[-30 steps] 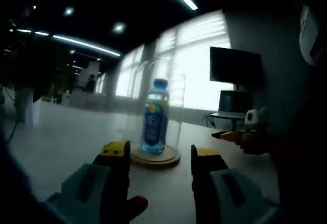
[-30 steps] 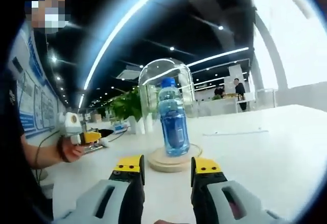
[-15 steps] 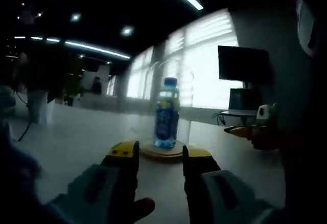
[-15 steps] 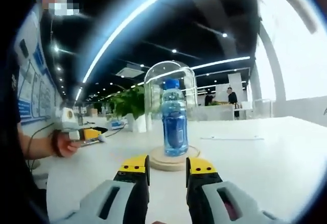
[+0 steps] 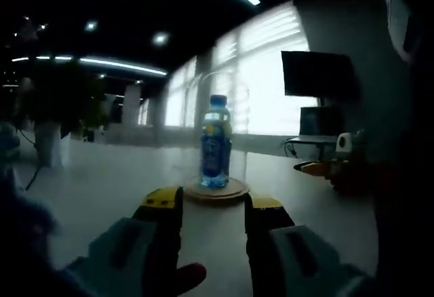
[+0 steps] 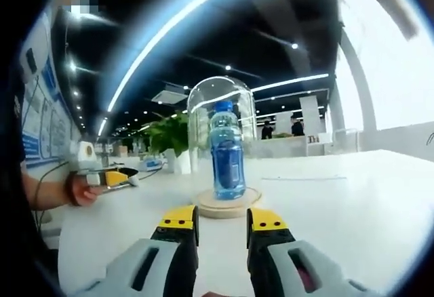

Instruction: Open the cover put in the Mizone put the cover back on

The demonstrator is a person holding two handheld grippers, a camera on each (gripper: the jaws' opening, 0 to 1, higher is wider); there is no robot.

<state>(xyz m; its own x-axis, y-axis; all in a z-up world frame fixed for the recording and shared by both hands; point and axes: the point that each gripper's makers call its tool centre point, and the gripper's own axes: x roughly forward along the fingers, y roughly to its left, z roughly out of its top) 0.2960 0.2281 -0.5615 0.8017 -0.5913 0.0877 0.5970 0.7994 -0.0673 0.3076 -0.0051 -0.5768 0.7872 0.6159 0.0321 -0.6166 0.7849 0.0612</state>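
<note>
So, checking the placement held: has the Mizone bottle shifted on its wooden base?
No. The Mizone bottle still stands upright, centred on the wooden base; only the cameras moved.

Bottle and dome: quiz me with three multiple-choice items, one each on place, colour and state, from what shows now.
1. The bottle stands on:
A. a wooden base
B. a metal tray
C. the floor
2. Its cap is:
A. red
B. blue
C. white
3. The glass dome is:
A. lying beside the base
B. held in a tool
C. over the bottle

Key: 1 A, it stands upright on the round wooden base. 2 B, the cap shows blue. 3 C, the dome encloses the bottle; both tools are empty.
</note>
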